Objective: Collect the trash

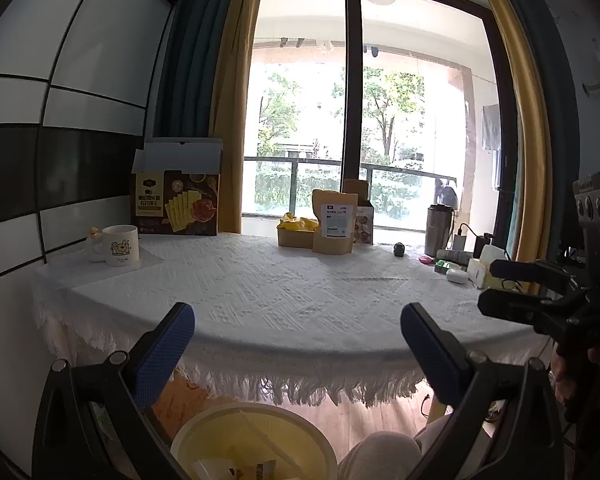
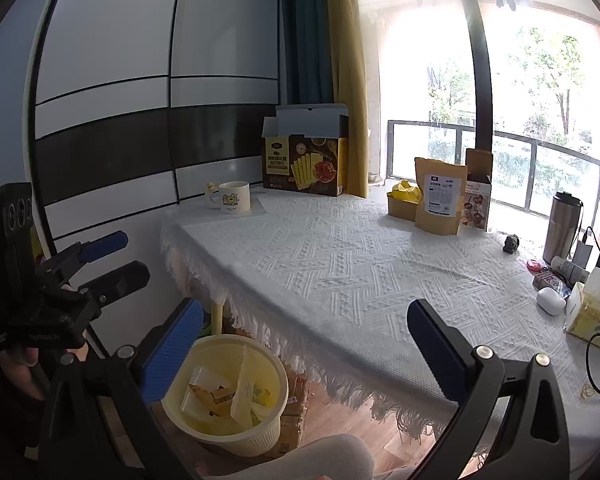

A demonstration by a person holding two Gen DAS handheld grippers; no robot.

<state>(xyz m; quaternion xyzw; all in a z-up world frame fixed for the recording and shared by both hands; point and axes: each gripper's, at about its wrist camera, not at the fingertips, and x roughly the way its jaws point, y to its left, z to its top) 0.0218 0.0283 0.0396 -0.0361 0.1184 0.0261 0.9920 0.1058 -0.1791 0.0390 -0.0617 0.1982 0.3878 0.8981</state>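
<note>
We see the left tongs spread wide with nothing between their blue pads, held in front of the near edge of the tabletop. The right tongs are likewise wide apart and empty, hovering over the tabletop's fringed corner. Below that corner, on the wooden floor, stands the pale yellow bin, which holds wrappers (clear and yellow ones, loosely heaped). Farther out, along the window side of the white cloth, we make out a small box with yellow crumpled packaging in it, touching a brown pouch. In the far corner stand a white mug and an open cracker box.
</note>
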